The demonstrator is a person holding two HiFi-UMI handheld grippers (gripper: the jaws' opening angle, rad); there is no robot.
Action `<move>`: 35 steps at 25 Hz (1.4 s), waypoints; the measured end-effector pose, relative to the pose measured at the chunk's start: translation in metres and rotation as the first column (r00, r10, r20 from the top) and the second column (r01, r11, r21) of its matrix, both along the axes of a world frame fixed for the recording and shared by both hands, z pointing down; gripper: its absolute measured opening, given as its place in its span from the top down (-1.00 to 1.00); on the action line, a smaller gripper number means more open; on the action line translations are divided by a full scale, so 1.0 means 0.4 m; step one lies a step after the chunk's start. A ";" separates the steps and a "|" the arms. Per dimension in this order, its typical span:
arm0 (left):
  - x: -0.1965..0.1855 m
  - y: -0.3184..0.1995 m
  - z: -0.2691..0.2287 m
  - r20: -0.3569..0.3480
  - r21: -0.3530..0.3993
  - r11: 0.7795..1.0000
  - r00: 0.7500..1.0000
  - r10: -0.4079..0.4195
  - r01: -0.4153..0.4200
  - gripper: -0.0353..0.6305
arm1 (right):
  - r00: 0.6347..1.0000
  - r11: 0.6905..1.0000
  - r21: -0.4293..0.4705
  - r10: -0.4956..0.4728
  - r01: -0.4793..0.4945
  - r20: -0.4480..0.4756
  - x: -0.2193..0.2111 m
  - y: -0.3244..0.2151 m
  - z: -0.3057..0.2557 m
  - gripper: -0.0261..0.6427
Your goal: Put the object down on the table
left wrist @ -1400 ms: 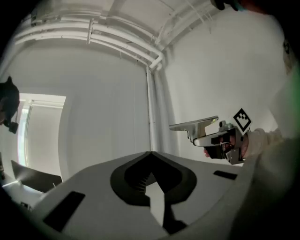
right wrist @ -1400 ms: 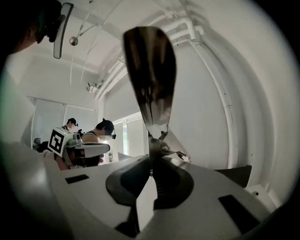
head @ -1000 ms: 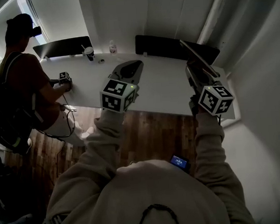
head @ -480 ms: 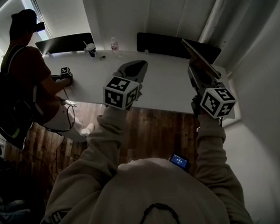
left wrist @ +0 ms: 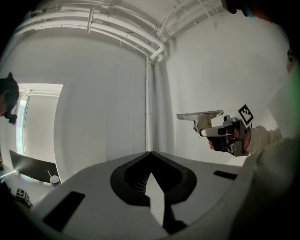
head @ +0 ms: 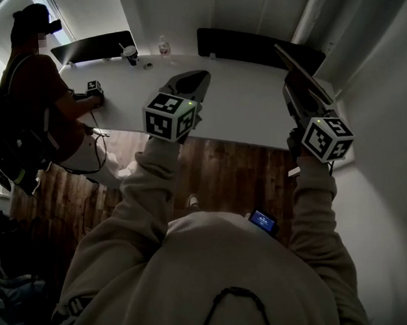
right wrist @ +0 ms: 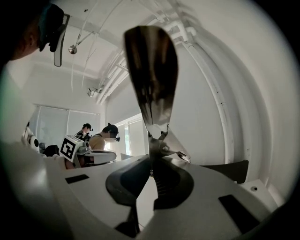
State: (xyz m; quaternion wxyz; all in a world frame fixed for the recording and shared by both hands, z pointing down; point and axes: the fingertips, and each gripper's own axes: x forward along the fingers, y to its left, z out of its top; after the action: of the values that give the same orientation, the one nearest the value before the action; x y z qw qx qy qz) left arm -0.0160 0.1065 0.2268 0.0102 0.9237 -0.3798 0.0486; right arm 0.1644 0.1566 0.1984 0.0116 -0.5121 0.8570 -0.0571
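My right gripper (head: 299,91) is shut on a flat, shiny metal utensil (head: 291,61) and holds it in the air over the right end of the white table (head: 249,116). In the right gripper view the utensil's blade (right wrist: 152,75) stands straight up out of the right gripper (right wrist: 151,168). My left gripper (head: 194,80) hovers over the table's middle, pointed and shut, with nothing in it. The left gripper view shows the left gripper's (left wrist: 150,157) tips meeting, with the utensil (left wrist: 200,115) off to the right.
Another person (head: 34,101) stands at the table's left end, resting a marker-cube gripper (head: 94,88) on it. A cup (head: 130,55) and a small bottle (head: 163,48) stand at the far edge. Dark chairs (head: 251,49) line the far side. A wall runs close on the right.
My right gripper has drifted right with the utensil. My left gripper has shifted slightly forward. Both stay shut.
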 end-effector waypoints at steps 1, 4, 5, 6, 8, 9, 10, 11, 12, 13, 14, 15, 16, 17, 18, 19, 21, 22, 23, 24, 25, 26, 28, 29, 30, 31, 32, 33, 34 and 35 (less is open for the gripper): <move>0.000 -0.006 0.009 0.001 -0.004 1.000 1.000 -0.001 0.001 0.88 | 1.000 1.000 -0.003 -0.005 0.005 -0.003 0.004 -0.002 0.012 0.83; -0.003 -0.030 0.014 -0.017 -0.011 1.000 1.000 0.008 -0.008 0.88 | 1.000 0.999 -0.013 -0.029 0.029 0.007 -0.005 -0.023 0.037 0.83; 0.001 -0.038 0.014 -0.021 -0.006 1.000 1.000 0.016 -0.016 0.88 | 0.999 0.999 -0.018 -0.033 0.033 0.009 -0.009 -0.035 0.047 0.83; 0.007 -0.050 0.015 -0.020 0.002 1.000 1.000 0.023 -0.023 0.88 | 0.999 0.999 -0.023 -0.034 0.034 0.003 -0.012 -0.049 0.058 0.83; 0.015 -0.090 0.016 -0.026 0.017 0.999 0.999 0.035 -0.034 0.88 | 0.999 0.999 -0.023 -0.038 0.038 -0.016 -0.022 -0.090 0.071 0.83; 0.014 -0.117 0.020 -0.033 0.019 0.999 0.999 0.035 -0.035 0.88 | 0.999 0.999 -0.022 -0.041 0.040 -0.022 -0.027 -0.113 0.076 0.83; 0.009 -0.148 0.028 -0.040 0.017 0.999 0.999 0.032 -0.032 0.88 | 0.999 0.999 -0.024 -0.041 0.040 -0.023 -0.030 -0.139 0.082 0.83; 0.005 -0.183 0.040 -0.046 0.013 1.000 0.999 0.026 -0.025 0.88 | 0.999 0.999 -0.027 -0.038 0.038 -0.019 -0.029 -0.169 0.090 0.83; 0.000 -0.222 0.051 -0.052 0.010 1.000 0.998 0.018 -0.018 0.88 | 0.999 0.999 -0.032 -0.034 0.034 -0.015 -0.025 -0.203 0.098 0.83; -0.004 -0.264 0.059 -0.057 0.008 1.000 0.998 0.011 -0.011 0.88 | 0.999 0.999 -0.037 -0.031 0.031 -0.013 -0.020 -0.241 0.105 0.83; -0.006 -0.306 0.064 -0.058 0.009 1.000 0.998 0.006 -0.005 0.88 | 0.999 0.999 -0.041 -0.029 0.029 -0.013 -0.016 -0.282 0.110 0.83; -0.009 -0.349 0.067 -0.054 0.015 1.000 0.999 0.002 -0.001 0.88 | 1.000 0.999 -0.044 -0.027 0.027 -0.012 -0.014 -0.323 0.113 0.83; -0.012 -0.392 0.067 -0.045 0.023 1.000 0.999 -0.001 0.002 0.88 | 1.000 0.999 -0.045 -0.024 0.024 -0.011 -0.012 -0.367 0.112 0.83; -0.016 -0.435 0.068 -0.031 0.031 1.000 0.999 -0.003 0.004 0.88 | 1.000 0.999 -0.045 -0.020 0.019 -0.009 -0.013 -0.411 0.110 0.83; -0.022 -0.479 0.069 -0.016 0.035 0.999 1.000 -0.005 0.006 0.88 | 1.000 0.999 -0.046 -0.014 0.013 -0.007 -0.015 -0.456 0.108 0.83; -0.031 -0.523 0.073 -0.004 0.033 0.999 1.000 -0.007 0.007 0.88 | 1.000 0.999 -0.048 -0.006 0.006 -0.007 -0.020 -0.498 0.107 0.83; -0.050 -0.609 0.073 -0.006 0.024 1.000 1.000 -0.009 0.009 0.88 | 1.000 0.999 -0.048 0.014 -0.014 -0.007 -0.032 -0.580 0.104 0.83; -0.058 -0.654 0.066 -0.016 0.025 1.000 1.000 -0.007 0.008 0.88 | 1.000 0.999 -0.044 0.022 -0.022 -0.005 -0.039 -0.622 0.101 0.83; -0.063 -0.700 0.058 -0.025 0.031 1.000 1.000 -0.004 0.004 0.88 | 1.000 0.999 -0.038 0.028 -0.028 -0.005 -0.048 -0.665 0.099 0.83; -0.066 -0.745 0.055 -0.027 0.037 0.999 1.000 0.002 -0.001 0.88 | 0.999 0.999 -0.033 0.032 -0.032 -0.006 -0.056 -0.708 0.098 0.83; -0.065 -0.788 0.058 -0.024 0.038 0.999 1.000 0.008 -0.007 0.88 | 0.999 0.999 -0.029 0.034 -0.034 -0.009 -0.063 -0.748 0.097 0.83; -0.061 -0.830 0.066 -0.023 0.032 0.999 1.000 0.014 -0.013 0.88 | 0.999 0.999 -0.028 0.035 -0.036 -0.011 -0.065 -0.786 0.095 0.83; -0.050 -0.902 0.084 -0.025 0.005 1.000 1.000 0.019 -0.019 0.88 | 0.999 0.999 -0.033 0.038 -0.039 -0.011 -0.056 -0.854 0.084 0.83; -0.043 -0.930 0.089 -0.025 -0.007 1.000 0.999 0.022 -0.022 0.88 | 0.999 0.998 -0.038 0.042 -0.042 -0.014 -0.047 -0.880 0.078 0.83; -0.037 -0.949 0.094 -0.021 -0.012 1.000 0.999 0.026 -0.026 0.88 | 0.999 0.998 -0.042 0.047 -0.048 -0.017 -0.038 -0.900 0.075 0.83; -0.034 -0.961 0.098 -0.016 -0.013 0.999 0.999 0.029 -0.029 0.88 | 0.998 0.998 -0.043 0.054 -0.055 -0.018 -0.030 -0.914 0.075 0.83; -0.031 -0.970 0.102 -0.012 -0.010 0.999 0.999 0.030 -0.030 0.88 | 0.998 0.997 -0.041 0.061 -0.062 -0.017 -0.022 -0.925 0.076 0.83; -0.029 -0.978 0.103 -0.012 -0.007 1.000 1.000 0.028 -0.028 0.88 | 0.998 0.997 -0.038 0.067 -0.068 -0.014 -0.013 -0.935 0.076 0.83; -0.025 -0.987 0.102 -0.014 -0.004 1.000 1.000 0.024 -0.024 0.88 | 0.997 0.997 -0.036 0.070 -0.071 -0.010 -0.006 -0.947 0.074 0.83; -0.021 -0.997 0.098 -0.017 -0.002 1.000 1.000 0.020 -0.020 0.88 | 0.998 0.997 -0.035 0.070 -0.070 -0.007 -0.001 -0.961 0.071 0.83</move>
State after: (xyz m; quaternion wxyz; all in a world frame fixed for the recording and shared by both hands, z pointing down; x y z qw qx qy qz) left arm -0.0245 -0.2924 0.2661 0.0141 0.9278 -0.3706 0.0413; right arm 0.1642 -0.2280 0.2268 0.0019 -0.5421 0.8374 -0.0704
